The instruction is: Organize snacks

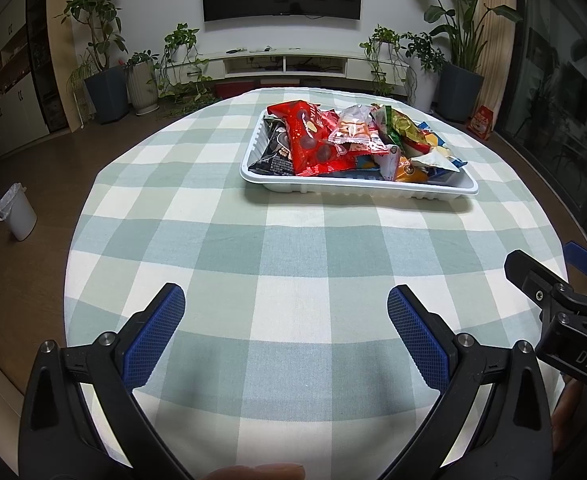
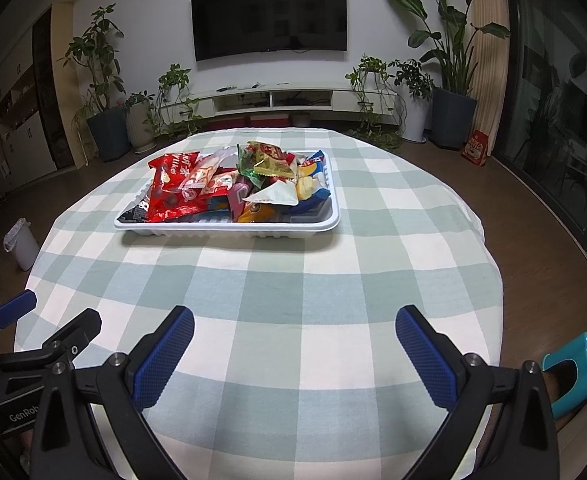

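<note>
Left gripper (image 1: 286,304) and right gripper (image 2: 294,324) both spread wide and empty, low over the checked tablecloth (image 1: 293,240), well short of the white tray (image 1: 357,188) at table centre. Snacks (image 2: 229,184) heaped loosely in the tray, long axis left-right; red packet (image 1: 313,140) apparently angled lengthwise front-to-back. Risk judged: pile toppling over the rim if nudged.

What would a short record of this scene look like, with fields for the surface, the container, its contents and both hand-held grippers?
surface: round table with green and white checked cloth
container: white tray, on the far half of the table
contents: heaped snack packets, a large red packet at its left end
snacks outside tray: none visible
left hand-held gripper: open, empty, above the near cloth
right hand-held gripper: open, empty, above the near cloth
</note>
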Demonstrator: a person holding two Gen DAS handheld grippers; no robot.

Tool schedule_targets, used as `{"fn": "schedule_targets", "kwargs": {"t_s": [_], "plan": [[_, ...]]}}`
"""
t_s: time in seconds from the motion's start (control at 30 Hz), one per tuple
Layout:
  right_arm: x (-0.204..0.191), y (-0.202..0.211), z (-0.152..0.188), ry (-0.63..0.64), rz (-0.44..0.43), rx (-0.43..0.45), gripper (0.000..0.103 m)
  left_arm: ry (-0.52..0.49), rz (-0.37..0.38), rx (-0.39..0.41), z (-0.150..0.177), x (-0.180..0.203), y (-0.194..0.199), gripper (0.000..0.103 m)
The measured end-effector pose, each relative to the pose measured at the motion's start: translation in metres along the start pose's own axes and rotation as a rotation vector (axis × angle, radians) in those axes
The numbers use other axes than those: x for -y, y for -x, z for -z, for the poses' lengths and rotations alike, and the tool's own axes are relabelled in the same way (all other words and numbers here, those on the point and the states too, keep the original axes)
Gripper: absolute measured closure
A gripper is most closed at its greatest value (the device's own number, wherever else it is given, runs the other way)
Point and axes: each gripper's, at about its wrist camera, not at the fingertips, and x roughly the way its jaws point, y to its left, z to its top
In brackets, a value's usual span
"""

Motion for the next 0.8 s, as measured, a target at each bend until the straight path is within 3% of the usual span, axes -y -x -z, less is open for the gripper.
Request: {"fn": "schedule_targets", "kwargs": {"t_s": [0.8], "plan": [[-0.0028,0.0006,-0.0007,0.003,0.002,-0.001,0.000,0.002,0.002,-0.007,0.0038,-0.0018,-0.0011,0.000]]}}
